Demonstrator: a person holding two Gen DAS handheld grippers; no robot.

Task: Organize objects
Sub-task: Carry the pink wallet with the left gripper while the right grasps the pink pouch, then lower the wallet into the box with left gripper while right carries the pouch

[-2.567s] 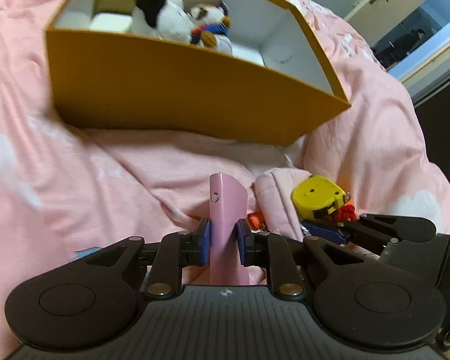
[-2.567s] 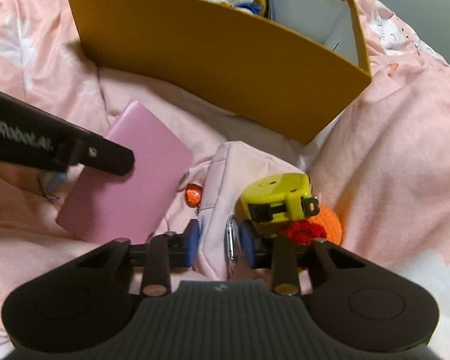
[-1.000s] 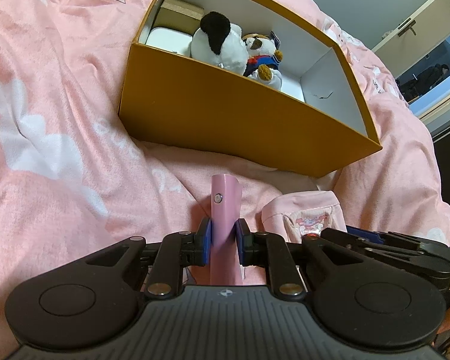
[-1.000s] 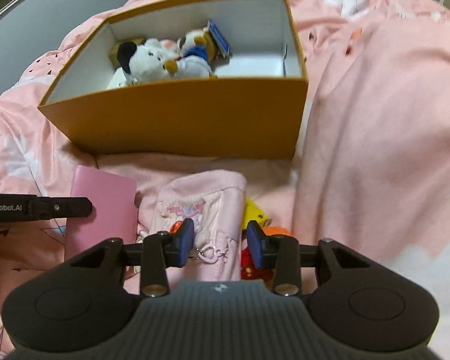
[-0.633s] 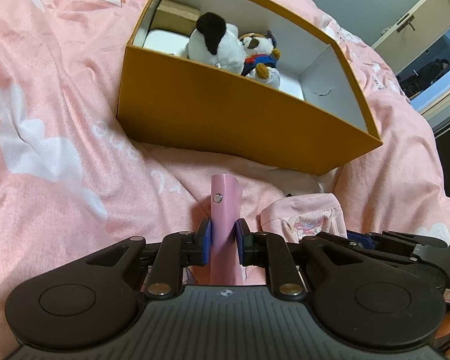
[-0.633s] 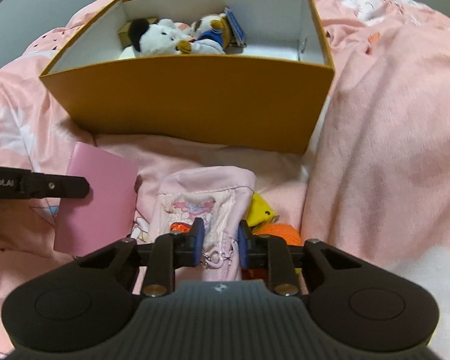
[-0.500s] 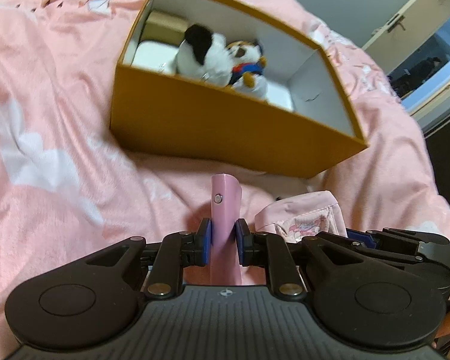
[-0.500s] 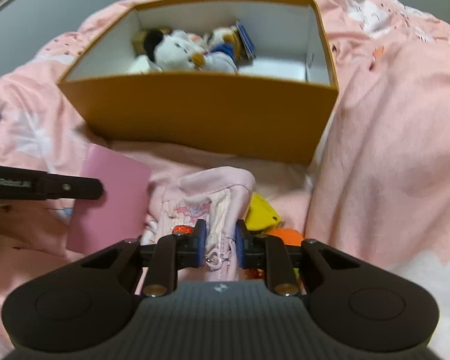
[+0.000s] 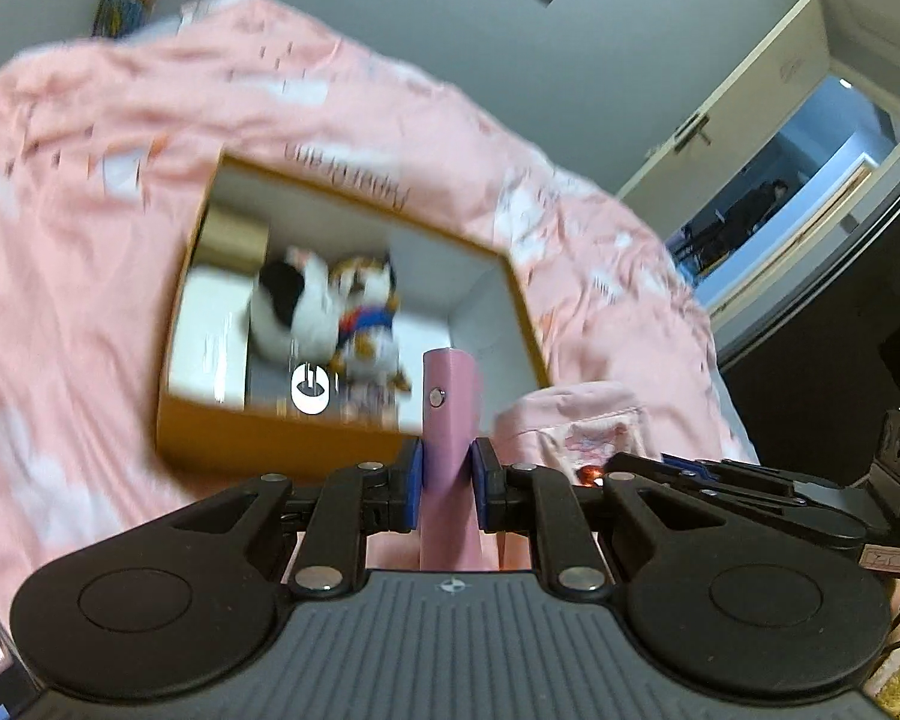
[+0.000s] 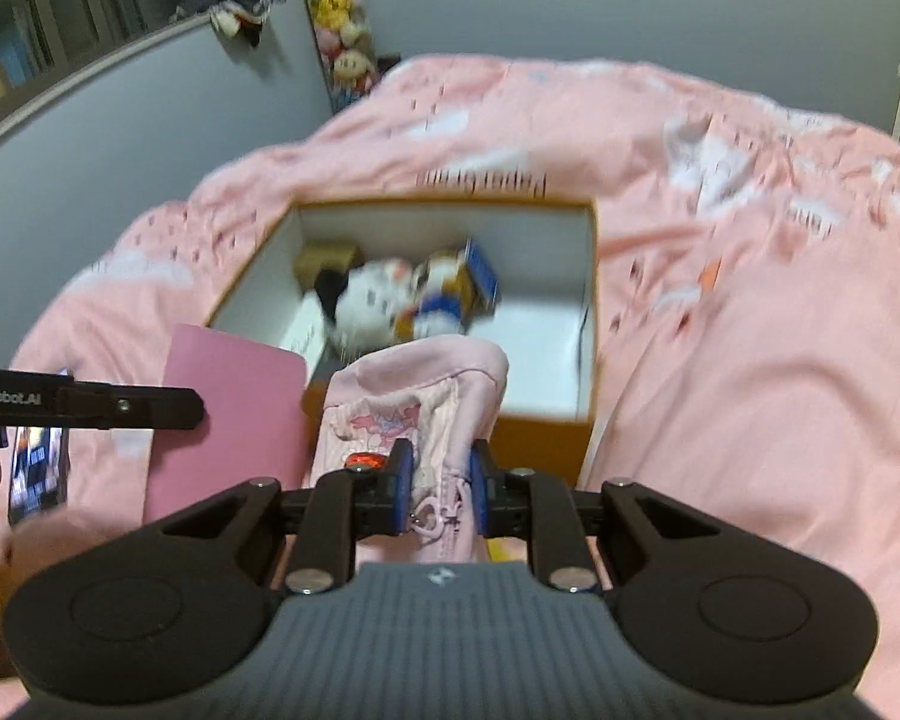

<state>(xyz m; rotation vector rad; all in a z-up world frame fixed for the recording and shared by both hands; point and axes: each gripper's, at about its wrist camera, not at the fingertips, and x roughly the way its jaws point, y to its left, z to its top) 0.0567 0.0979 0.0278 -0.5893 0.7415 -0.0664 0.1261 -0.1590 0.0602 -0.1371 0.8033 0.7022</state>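
The left gripper [image 9: 445, 483] gripped a pink case [image 9: 450, 414]; the right gripper [image 10: 440, 495] clamped a pink pouch [image 10: 414, 402]. The box [image 10: 546, 438] ahead of both jaws held soft toys [image 10: 390, 294]; both items remained to be deposited.

A pink bedspread [image 10: 750, 360] with white cloud prints covers the bed. Grey walls [image 10: 570, 0] stand behind; plush toys [image 10: 342, 12] hang in a column in the corner. A cream door [image 9: 744, 120] stands open.
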